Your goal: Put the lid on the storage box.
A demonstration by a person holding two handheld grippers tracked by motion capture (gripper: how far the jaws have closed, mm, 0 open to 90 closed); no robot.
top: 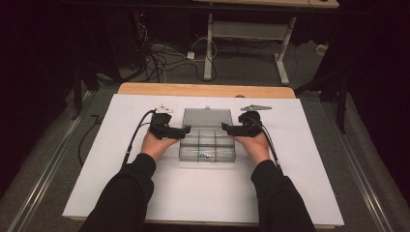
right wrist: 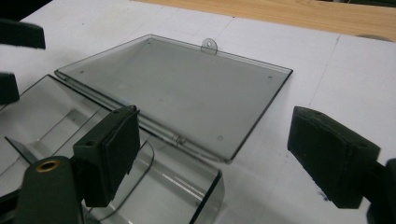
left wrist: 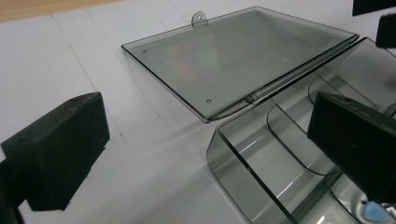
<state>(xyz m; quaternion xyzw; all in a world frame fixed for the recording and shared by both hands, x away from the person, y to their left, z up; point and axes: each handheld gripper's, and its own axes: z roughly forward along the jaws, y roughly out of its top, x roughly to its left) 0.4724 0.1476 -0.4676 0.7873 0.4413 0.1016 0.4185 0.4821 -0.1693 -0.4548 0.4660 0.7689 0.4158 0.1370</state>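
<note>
A clear grey compartment box (top: 207, 145) sits mid-table on the white surface, and its lid (top: 207, 117) lies open flat behind it. Small blue bits (top: 205, 155) rest in a front compartment. My left gripper (top: 186, 130) reaches in at the box's left side. In the left gripper view it (left wrist: 210, 121) is open, with one jaw over the compartments, the other over the table, and the box wall (left wrist: 243, 172) between them untouched. My right gripper (top: 225, 127) mirrors this at the right side. There it (right wrist: 217, 135) is open astride the box's right wall (right wrist: 208, 196), pads apart from it.
The white board (top: 145, 193) covers a wooden table whose far edge (top: 203, 89) shows behind the lid. Cables (top: 135, 135) trail back from both grippers along the forearms. Beyond the table stand desk legs (top: 209, 48) and floor wiring.
</note>
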